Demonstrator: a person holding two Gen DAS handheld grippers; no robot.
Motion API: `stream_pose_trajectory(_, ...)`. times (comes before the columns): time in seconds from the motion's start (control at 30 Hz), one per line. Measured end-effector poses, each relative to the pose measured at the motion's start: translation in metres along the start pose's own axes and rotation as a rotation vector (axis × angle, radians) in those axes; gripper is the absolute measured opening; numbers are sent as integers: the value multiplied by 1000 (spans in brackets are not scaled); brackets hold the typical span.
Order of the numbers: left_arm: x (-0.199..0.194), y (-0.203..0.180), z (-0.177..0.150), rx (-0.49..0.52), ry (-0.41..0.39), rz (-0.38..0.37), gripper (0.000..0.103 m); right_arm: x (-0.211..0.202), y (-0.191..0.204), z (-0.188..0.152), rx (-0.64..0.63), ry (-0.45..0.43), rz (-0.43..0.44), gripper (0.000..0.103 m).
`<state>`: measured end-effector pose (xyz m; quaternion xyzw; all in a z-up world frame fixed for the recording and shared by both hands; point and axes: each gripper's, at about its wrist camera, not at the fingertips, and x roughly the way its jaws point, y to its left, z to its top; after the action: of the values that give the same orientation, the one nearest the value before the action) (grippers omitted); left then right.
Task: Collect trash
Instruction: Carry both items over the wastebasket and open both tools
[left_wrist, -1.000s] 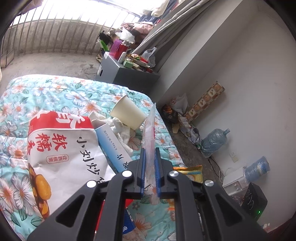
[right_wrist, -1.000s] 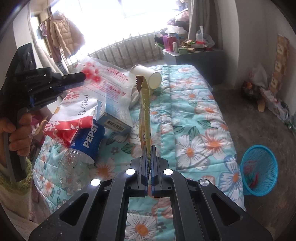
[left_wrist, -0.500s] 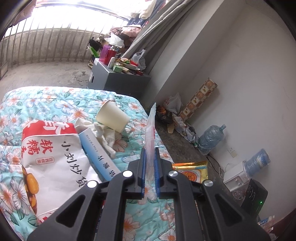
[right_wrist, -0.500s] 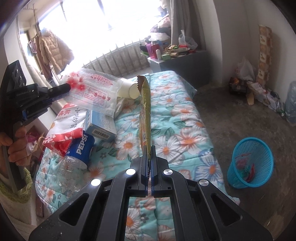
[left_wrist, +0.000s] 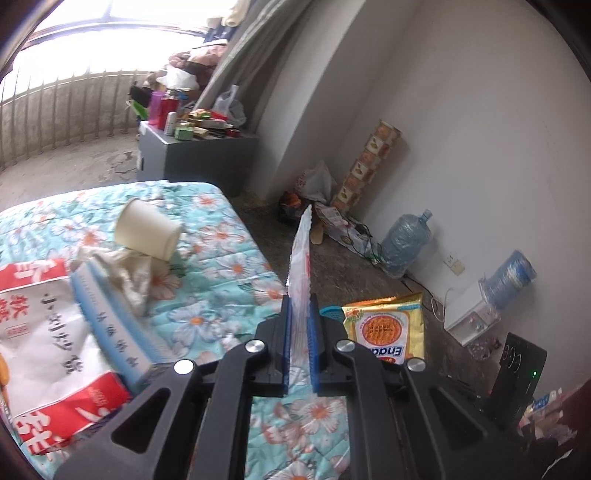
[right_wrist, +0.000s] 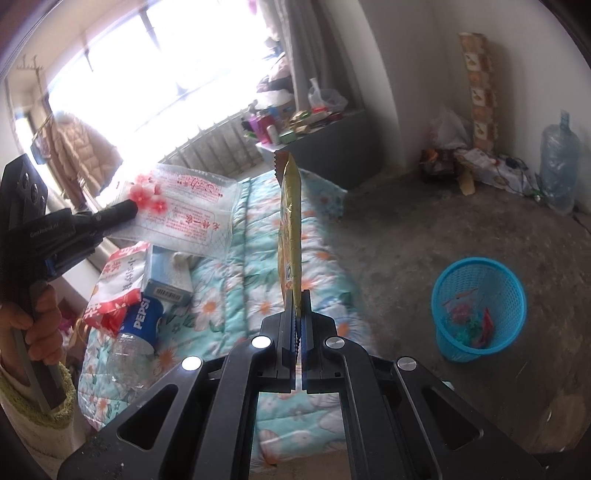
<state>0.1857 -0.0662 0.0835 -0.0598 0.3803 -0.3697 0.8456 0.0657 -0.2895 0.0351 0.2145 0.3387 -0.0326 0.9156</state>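
My left gripper (left_wrist: 300, 302) is shut on a clear plastic wrapper with red flowers (left_wrist: 301, 258), held edge-on above the bed; it also shows flat in the right wrist view (right_wrist: 188, 214). My right gripper (right_wrist: 297, 295) is shut on a yellow noodle packet (right_wrist: 290, 221), seen also in the left wrist view (left_wrist: 384, 328). A blue mesh bin (right_wrist: 480, 306) stands on the floor, right of the right gripper. On the bed lie a paper cup (left_wrist: 146, 229), crumpled tissue (left_wrist: 125, 266), a blue box (left_wrist: 114, 325), a red-white snack bag (left_wrist: 40, 339) and a Pepsi bottle (right_wrist: 136, 332).
The floral bed (left_wrist: 221, 236) fills the left. A grey cabinet (left_wrist: 199, 151) with clutter stands beyond it. Water jugs (left_wrist: 404, 243), bags and a cardboard stack (left_wrist: 365, 166) line the wall. Bare concrete floor (right_wrist: 424, 236) lies between bed and bin.
Both grippers have swung right, away from the bed toward the floor, each keeping its wrapper. The blue bin now sits larger and nearer in the right wrist view.
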Motion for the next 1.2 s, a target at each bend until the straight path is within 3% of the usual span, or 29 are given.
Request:
stream_pose_trajectory(0.3, 82, -75, 2, 124, 141, -78, 7, -33, -74, 4, 159, -86, -118, 0)
stream_pose_trajectory(0.5, 168, -133, -4, 222, 297, -120, 7, -39, -143, -3, 312, -100, -246, 0)
stream_pose_trajectory(0.7, 274, -174, -22, 277, 485, -125, 8, -8, -216, -15, 511, -34, -289, 0)
stream_pose_trajectory(0.9, 368, -190, -43, 300, 586, -90, 9, 48, -276, -24, 686, 34, -276, 2)
stream_pose_trajectory(0.93, 380, -190, -45, 290, 598, -90, 11, 58, -285, -24, 712, 36, -249, 6)
stream_pose_trajectory(1.0, 409, -187, -51, 258, 645, -69, 35, 76, -306, -32, 761, 59, -217, 20)
stream_pose_trajectory(1.03, 418, -184, -52, 239, 654, -61, 50, 87, -314, -37, 797, 77, -211, 47)
stream_pose_trajectory(1.07, 426, -181, -53, 227, 651, -48, 53, 100, -325, -44, 836, 91, -207, 66)
stream_pose_trajectory(1.13, 432, -179, -53, 243, 637, 2, 54, 114, -338, -58, 888, 138, -278, 65)
stream_pose_trajectory(1.2, 425, -175, -50, 233, 615, 0, 57, 116, -339, -67, 934, 141, -287, 65)
